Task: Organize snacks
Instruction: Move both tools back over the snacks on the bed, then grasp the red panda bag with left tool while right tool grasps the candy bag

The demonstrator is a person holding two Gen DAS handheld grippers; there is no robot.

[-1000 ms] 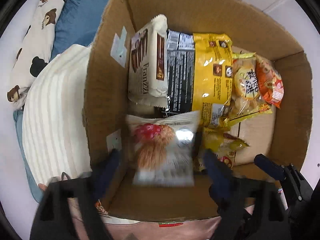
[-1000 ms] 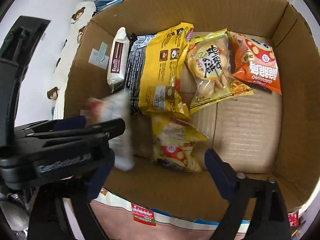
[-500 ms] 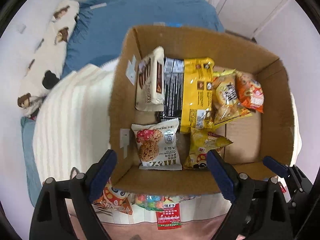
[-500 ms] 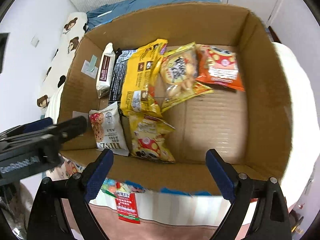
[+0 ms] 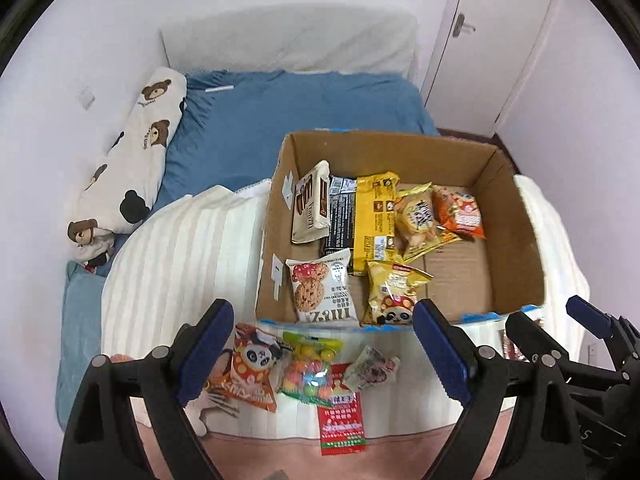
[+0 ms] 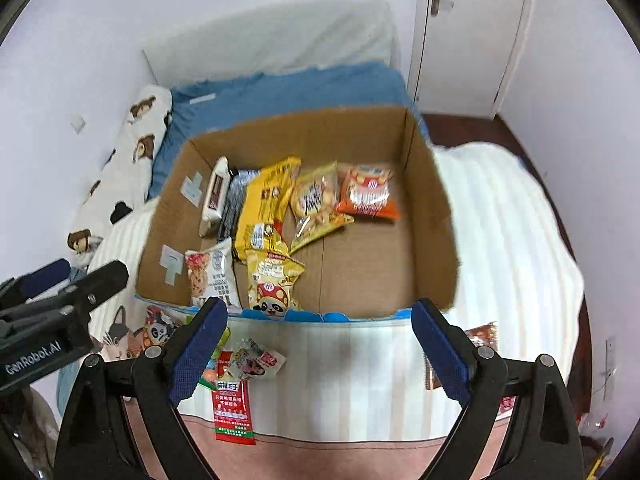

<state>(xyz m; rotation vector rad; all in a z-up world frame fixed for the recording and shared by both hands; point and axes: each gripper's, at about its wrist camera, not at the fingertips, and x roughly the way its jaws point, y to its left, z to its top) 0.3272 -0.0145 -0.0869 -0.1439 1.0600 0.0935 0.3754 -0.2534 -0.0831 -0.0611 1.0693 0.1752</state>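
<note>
Tools (image 5: 324,348) apart (empty) above box (image 5: 276,216)

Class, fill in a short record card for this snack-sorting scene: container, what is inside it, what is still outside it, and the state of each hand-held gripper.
container: open cardboard box on a white striped blanket
inside: cookie packet, panda snack bag, orange bag, several others
outside: candy bag, red sachet, orange panda bag in front of the box
left hand-held gripper: open, empty
right hand-held gripper: open, empty
</note>
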